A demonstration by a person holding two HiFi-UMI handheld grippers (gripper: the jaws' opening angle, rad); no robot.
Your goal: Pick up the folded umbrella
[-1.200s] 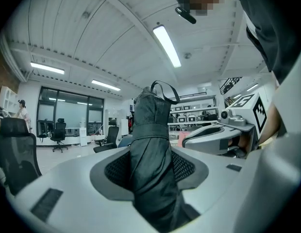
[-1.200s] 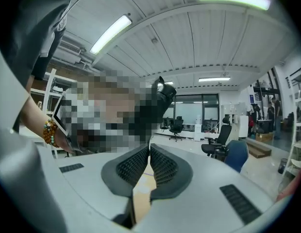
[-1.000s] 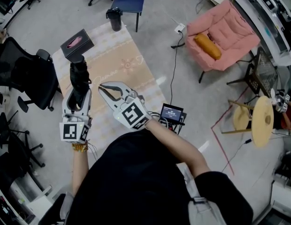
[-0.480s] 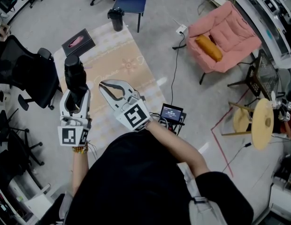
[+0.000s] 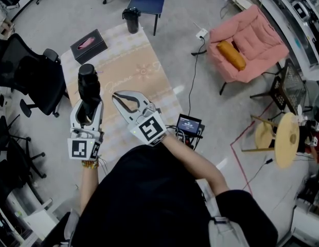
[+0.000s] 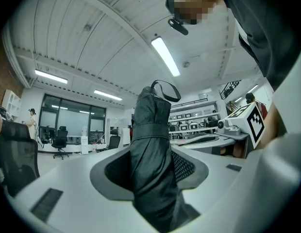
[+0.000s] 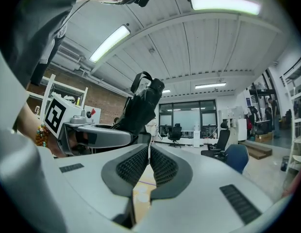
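Found the folded umbrella (image 6: 150, 140) clamped in the left tool (image 5: 88, 107): jaws set wide and closed onto the black bundle from both sides, the far end and its carry loop (image 6: 165, 89) poking out well past the tips. Located it in the air in front of the person, over the patterned rug (image 5: 139, 68) and, judging by the head view, well clear of the floor. Read the right tool (image 7: 148, 148) as closed on nothing, tips together, parked just beside the left one and not touching the umbrella. Judged the pick-up as done: grasped, lifted, held out level. Nothing left of the task beyond keeping the grip firm; no set-down place named. Flagged one risk only: smooth fabric and a grip taken on the near part, so possible droop or slide if loosened. Compared against the head views from a second and half a second back: same grip, same wide jaw setting on the left, same closed right tool, both in almost the same spot in the view. Noted only a small change of framing: umbrella's far end then overlapping the edge of the dark box (image 5: 89, 45) on the rug, now parted from it by a strip of rug. Put that down to a shift of the head camera as much as to any move of the hand; cannot separate the two.
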